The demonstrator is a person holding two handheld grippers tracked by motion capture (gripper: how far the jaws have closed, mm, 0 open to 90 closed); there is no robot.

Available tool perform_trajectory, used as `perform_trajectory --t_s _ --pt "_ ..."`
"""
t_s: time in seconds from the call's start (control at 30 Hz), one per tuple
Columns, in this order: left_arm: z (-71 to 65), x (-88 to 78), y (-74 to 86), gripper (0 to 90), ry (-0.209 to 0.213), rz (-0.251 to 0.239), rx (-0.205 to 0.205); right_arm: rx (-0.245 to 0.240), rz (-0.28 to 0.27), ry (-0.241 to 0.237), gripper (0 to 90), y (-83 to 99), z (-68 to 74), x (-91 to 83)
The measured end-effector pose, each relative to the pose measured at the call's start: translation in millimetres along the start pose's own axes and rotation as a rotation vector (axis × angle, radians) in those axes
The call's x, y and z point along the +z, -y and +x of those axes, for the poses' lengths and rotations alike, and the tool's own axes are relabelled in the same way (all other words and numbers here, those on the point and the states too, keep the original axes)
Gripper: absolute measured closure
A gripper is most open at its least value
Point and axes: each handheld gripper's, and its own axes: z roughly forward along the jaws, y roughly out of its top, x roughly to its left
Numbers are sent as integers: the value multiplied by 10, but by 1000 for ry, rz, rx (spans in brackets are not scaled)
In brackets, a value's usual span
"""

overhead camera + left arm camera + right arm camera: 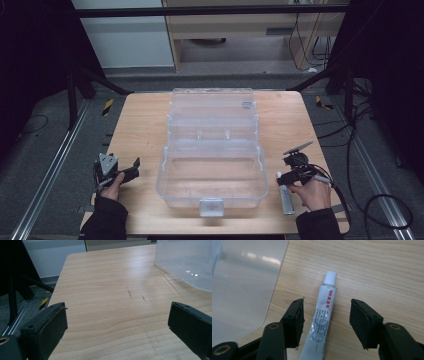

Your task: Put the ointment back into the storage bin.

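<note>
While it lies flat on the wooden table [145, 125], a small white ointment tube [322, 315] with red lettering and a white cap sits between the two black jaws of the right gripper [326, 317], neither pad touching it yet. The jaws stand apart on either side of the tube, apparently lined up along its length for a pick. Just beside it, toward the table's middle, stands a clear plastic storage box [212, 165] with its lid thrown back, seemingly ready to receive the tube. On the far side of the box, the left gripper [136, 167] rests low near the table edge, jaws spread wide over bare wood, holding nothing, likely waiting its turn.
</note>
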Motion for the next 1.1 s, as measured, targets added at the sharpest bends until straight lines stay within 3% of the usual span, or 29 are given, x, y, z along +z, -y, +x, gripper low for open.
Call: perform_trajectory --t_s 0.3,0.6,1.1 --pt "2 -1 0 18 1 -1 -1 11 52 -33 526 -24 14 124" --pt "0 0 0 18 1 0 0 37 89 -32 572 5 -43 250" --pt "1 0 0 18 2 0 0 17 140 -15 665 -25 5 346"
